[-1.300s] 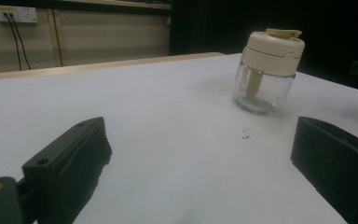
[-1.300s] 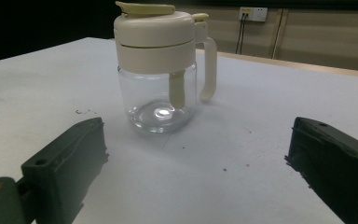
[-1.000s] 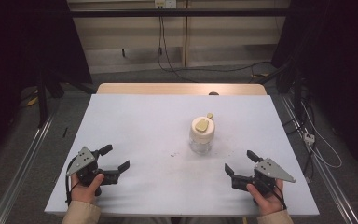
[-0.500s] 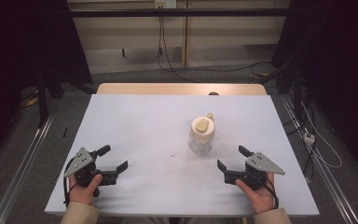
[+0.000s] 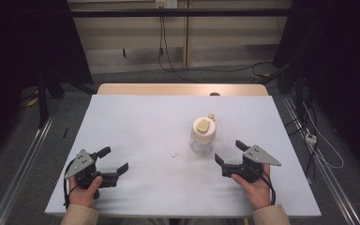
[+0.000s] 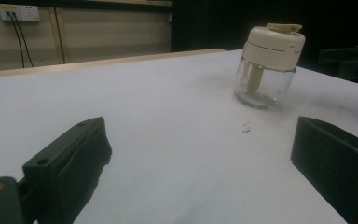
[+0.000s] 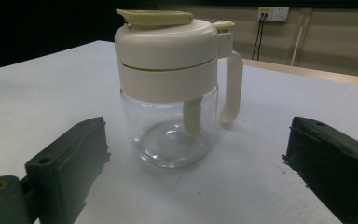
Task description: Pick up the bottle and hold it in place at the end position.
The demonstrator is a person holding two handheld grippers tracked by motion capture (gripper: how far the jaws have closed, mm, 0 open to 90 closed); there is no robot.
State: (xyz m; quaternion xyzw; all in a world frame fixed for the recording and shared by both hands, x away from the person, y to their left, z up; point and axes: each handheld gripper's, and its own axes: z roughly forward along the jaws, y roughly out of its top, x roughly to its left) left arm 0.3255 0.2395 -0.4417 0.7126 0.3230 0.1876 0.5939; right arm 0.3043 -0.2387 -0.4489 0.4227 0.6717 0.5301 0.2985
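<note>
On the white table (image 5: 136, 136), a glass jar (image 5: 202, 136) stands right of centre, just beyond the right gripper (image 5: 230, 157). Both grippers' jaws are spread, empty. The glass is judged slippery, fragile; the cream lid (image 7: 168, 46) offers firmer purchase.

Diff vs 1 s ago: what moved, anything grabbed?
The right tongs moved forward and inward toward the glass jar, open, now close to it without touching. Nothing grabbed or released. The left tongs, also open, and the jar stayed put on the table.
</note>
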